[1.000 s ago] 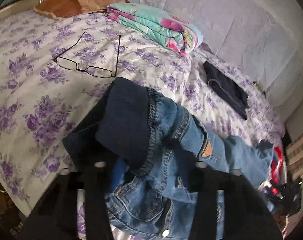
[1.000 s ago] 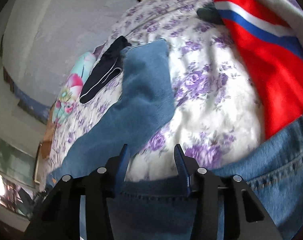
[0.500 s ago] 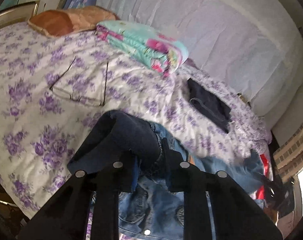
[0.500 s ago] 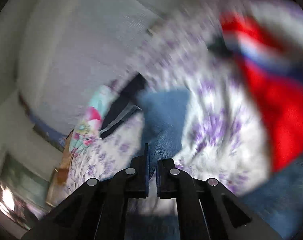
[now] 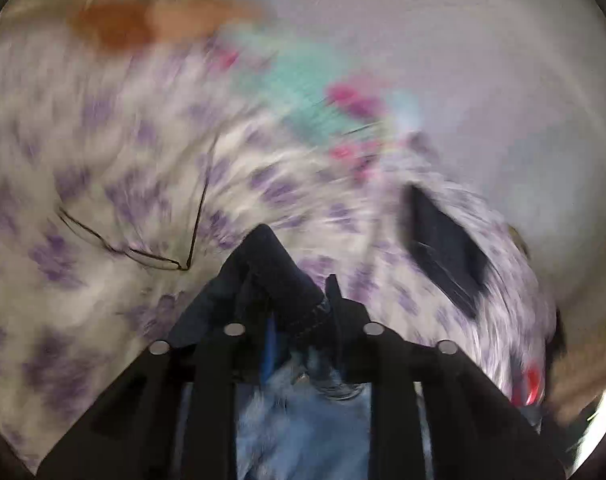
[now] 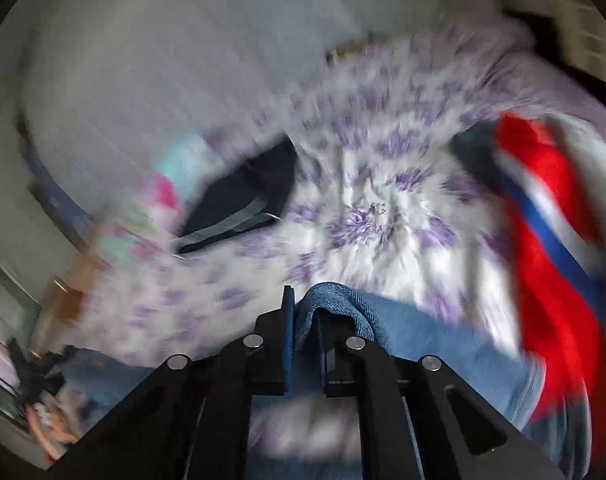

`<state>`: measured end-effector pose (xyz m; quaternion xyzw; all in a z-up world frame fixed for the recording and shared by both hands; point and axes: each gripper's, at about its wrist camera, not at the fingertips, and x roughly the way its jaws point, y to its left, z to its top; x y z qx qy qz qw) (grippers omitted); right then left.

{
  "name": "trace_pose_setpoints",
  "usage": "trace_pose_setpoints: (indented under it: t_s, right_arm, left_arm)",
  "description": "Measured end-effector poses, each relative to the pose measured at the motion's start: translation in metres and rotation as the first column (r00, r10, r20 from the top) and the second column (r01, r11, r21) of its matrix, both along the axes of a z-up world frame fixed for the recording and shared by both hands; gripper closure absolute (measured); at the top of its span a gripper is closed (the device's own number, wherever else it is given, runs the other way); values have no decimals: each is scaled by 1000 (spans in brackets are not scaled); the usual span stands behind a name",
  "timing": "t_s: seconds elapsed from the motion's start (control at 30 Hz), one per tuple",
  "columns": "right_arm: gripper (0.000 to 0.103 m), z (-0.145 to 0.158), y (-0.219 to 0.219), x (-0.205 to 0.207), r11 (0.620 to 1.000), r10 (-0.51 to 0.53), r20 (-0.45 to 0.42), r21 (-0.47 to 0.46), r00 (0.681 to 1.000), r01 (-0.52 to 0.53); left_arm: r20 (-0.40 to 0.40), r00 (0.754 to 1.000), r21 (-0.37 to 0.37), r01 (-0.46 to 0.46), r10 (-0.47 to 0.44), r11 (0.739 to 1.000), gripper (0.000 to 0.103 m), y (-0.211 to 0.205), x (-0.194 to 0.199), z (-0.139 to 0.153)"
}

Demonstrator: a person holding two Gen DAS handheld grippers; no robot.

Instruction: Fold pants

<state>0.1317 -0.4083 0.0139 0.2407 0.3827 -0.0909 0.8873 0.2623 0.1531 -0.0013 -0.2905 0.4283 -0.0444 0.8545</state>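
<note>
Both views are motion-blurred. The blue jeans (image 5: pixel 303 432) hang bunched from my left gripper (image 5: pixel 295 300), whose jaws pinch the dark folded waistband (image 5: pixel 271 264) and are opening slightly, cloth still between them. In the right wrist view my right gripper (image 6: pixel 303 308) pinches a fold of the light-blue jeans leg (image 6: pixel 443 344). Its jaws are opening a little too, with the denim still pressed between the pads. The rest of that leg trails right over the bed.
The bed has a white sheet with purple flowers (image 5: pixel 63 140). On it lie eyeglasses (image 5: pixel 143 248), a dark folded garment (image 5: pixel 443 256), a teal floral folded blanket (image 5: pixel 303 92), an orange pillow (image 5: pixel 151 20) and a red, white and blue garment (image 6: pixel 551 248).
My right gripper went from open over the jeans edge to pinched on a denim fold. The left closed tighter on the waistband and swept across the bed, with the jeans bunched up under it.
</note>
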Motion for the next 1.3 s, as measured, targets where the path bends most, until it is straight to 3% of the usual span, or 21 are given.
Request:
trace_pose_setpoints:
  t_s: [0.03, 0.1, 0.17, 0.23, 0.43, 0.53, 0.6, 0.63, 0.7, 0.73, 0.8, 0.83, 0.9, 0.97, 1.03, 1.07, 1.13, 1.23, 1.3]
  right_arm:
    - [92, -9, -5, 17, 1000, -10, -39, 14, 999, 11]
    - [87, -16, -6, 18, 999, -38, -13, 29, 999, 38]
    - [77, -13, 7, 3, 999, -10, 33, -35, 999, 11]
    - [72, -11, 20, -13, 990, 36, 68, -136, 997, -27]
    - [71, -9, 19, 2, 984, 8, 89, -180, 996, 8]
    - [51, -20, 0, 43, 999, 5, 61, -55, 998, -1]
    - [50, -41, -17, 77, 999, -10, -75, 49, 997, 14]
    - [50, -48, -25, 82, 993, -38, -96, 111, 995, 48]
    - [45, -44, -29, 70, 980, -53, -23, 190, 998, 57]
    - [42, -39, -27, 64, 981, -30, 15, 191, 999, 26]
    - [35, -21, -23, 46, 993, -25, 97, 115, 995, 14]
    - [35, -13, -23, 36, 997, -57, 119, 64, 991, 49]
    - [35, 3, -17, 16, 999, -47, 171, 13, 984, 46]
    - [35, 11, -1, -2, 1000, 26, 201, -19, 979, -23]
    - [35, 15, 29, -23, 989, 125, 209, -107, 970, -104]
    - [35, 13, 52, -32, 972, 182, 185, -181, 966, -149]
    - [35, 3, 90, -34, 931, 240, 119, -309, 963, -194]
    - [42, -23, 140, -10, 875, 363, -6, -340, 932, -343]
    - [51, -41, 168, 30, 848, 409, -96, -326, 907, -417]
  left_arm:
    - [-77, 997, -82, -12, 6, 997, 63, 6, 14, -17]
    - [-72, 997, -170, -12, -1, 985, 51, 14, 7, -26]
    - [1, 1000, -10, 8, -8, 1000, 33, 11, -13, -16]
    - [54, 998, 173, -26, 16, 985, 18, 7, -27, -10]
    - [164, 986, 226, -2, -36, 974, 19, -3, -37, 2]
    - [225, 974, 309, -86, 15, 947, 18, -9, -19, 21]
    - [104, 993, 336, -83, 51, 938, 18, -5, 16, 19]
    - [-17, 998, 265, -50, 56, 963, 24, 5, 34, 9]
    - [-20, 999, 142, -38, 41, 989, 30, 17, 30, 5]
    - [24, 999, 154, -32, 29, 988, 30, 19, 18, 10]
    - [102, 995, 249, -6, -20, 969, 29, 9, -7, 21]
    - [149, 984, 292, 46, -93, 955, 29, -2, -24, 28]
    - [210, 956, 340, 124, -204, 932, 29, -21, -50, 38]
    - [295, 909, 426, 150, -294, 892, 28, -36, -83, 50]
    - [327, 866, 483, 190, -377, 855, 9, -49, -102, 54]
    - [306, 848, 504, 240, -432, 829, 8, -58, -105, 51]
    - [229, 845, 526, 309, -482, 792, 8, -74, -95, 40]
    - [42, 883, 564, 365, -467, 741, 8, -105, -51, 9]
    - [-38, 917, 571, 345, -396, 745, 7, -113, -22, -3]
